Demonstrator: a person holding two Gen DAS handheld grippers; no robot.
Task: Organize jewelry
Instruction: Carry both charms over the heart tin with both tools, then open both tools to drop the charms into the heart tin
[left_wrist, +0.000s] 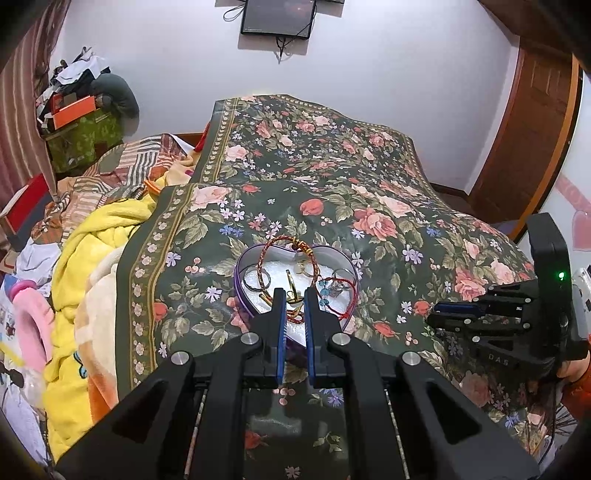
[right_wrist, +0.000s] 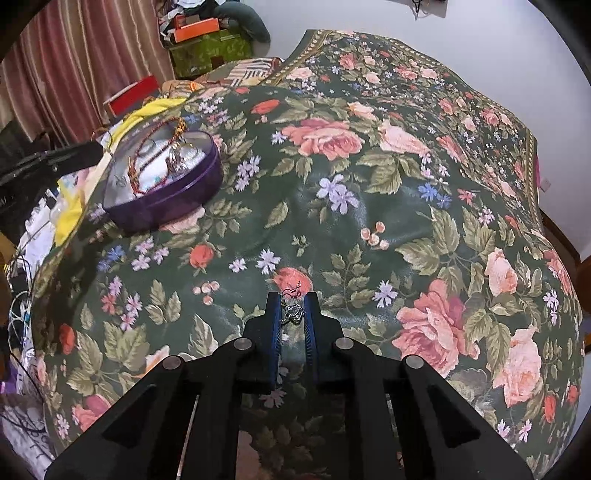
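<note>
A purple heart-shaped tin (left_wrist: 242, 291) sits on the floral bedspread and holds rings, a gold clasp, a red braided cord bracelet (left_wrist: 273, 254) and a red string bracelet with blue beads (left_wrist: 332, 290). My left gripper (left_wrist: 295, 295) hovers over the tin's near edge, jaws slightly apart, with nothing clearly between them. The tin also shows in the right wrist view (right_wrist: 177, 199) at the upper left. My right gripper (right_wrist: 293, 304) is low over the bedspread, its jaws around a small silver charm piece (right_wrist: 292, 312). The right gripper shows in the left wrist view (left_wrist: 454, 317) at the right.
The floral bedspread (right_wrist: 369, 192) covers the bed. Yellow and striped blankets (left_wrist: 85, 251) are piled at the left. Boxes and clutter (left_wrist: 77, 118) stand in the far left corner. A wooden door (left_wrist: 528, 129) is at the right.
</note>
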